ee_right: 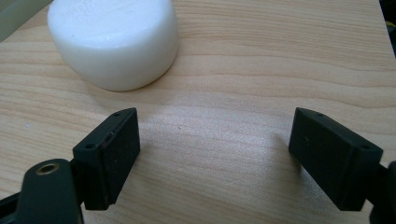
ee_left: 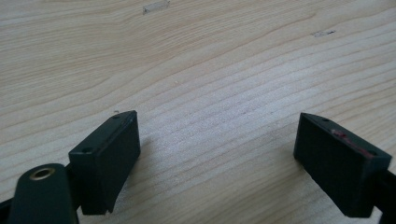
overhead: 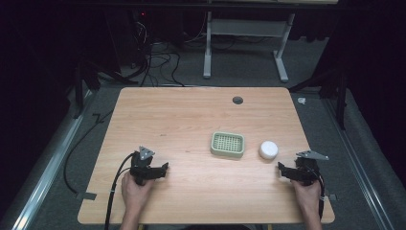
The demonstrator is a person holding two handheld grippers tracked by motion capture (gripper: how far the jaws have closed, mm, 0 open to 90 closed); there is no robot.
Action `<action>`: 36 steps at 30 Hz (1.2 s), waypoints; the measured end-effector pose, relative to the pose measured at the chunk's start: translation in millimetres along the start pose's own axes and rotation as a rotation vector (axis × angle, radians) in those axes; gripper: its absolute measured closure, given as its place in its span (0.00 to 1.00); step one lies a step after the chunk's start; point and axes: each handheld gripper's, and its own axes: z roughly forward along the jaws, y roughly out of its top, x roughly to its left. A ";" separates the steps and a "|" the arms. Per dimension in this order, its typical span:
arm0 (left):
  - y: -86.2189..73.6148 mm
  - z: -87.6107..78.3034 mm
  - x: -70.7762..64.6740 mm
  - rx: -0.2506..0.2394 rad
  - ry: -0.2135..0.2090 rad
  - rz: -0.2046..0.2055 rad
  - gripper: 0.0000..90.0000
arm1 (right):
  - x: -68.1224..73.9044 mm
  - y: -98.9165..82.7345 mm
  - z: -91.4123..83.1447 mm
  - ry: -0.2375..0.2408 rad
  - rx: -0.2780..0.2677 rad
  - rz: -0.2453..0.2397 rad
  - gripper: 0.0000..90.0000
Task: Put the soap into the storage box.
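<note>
Nothing is started that I can see — my left hand-held gripper [overhead: 164, 168] and right hand-held gripper [overhead: 280, 168] rest spread and empty on the pale wooden tabletop [overhead: 191, 120]; the round white soap bar [overhead: 268, 149] sits just beside the green slotted plastic dish [overhead: 227, 144].

The person's two forearms enter the high view from 6 o'clock, one at each side. The left hand [overhead: 135, 188] holds the left gripper [overhead: 165, 167] low over the table, and this gripper points toward about 2 o'clock. A black cable leaves it and runs back toward 6 o'clock along the forearm. In the left gripper view its two black jaws stand wide apart with nothing between them. The right hand [overhead: 306, 190] holds the right gripper [overhead: 280, 169], which points toward about 10 o'clock. Its jaws are also spread wide in the right gripper view, and nothing is between them. Both grippers carry a grey three-cornered plate on top.
</note>
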 end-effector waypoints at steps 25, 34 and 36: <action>-0.3 -0.3 0.6 -0.003 0.000 -0.007 0.17 | 22.4 3.7 -15.6 0.047 -0.062 -0.040 0.18; -0.4 -0.5 0.7 -0.002 0.000 -0.008 0.17 | 29.3 10.1 -16.7 0.072 -0.081 -0.047 0.17; -0.4 -0.5 0.8 -0.002 -0.001 -0.008 0.17 | 31.1 12.4 -16.6 0.079 -0.087 -0.047 0.17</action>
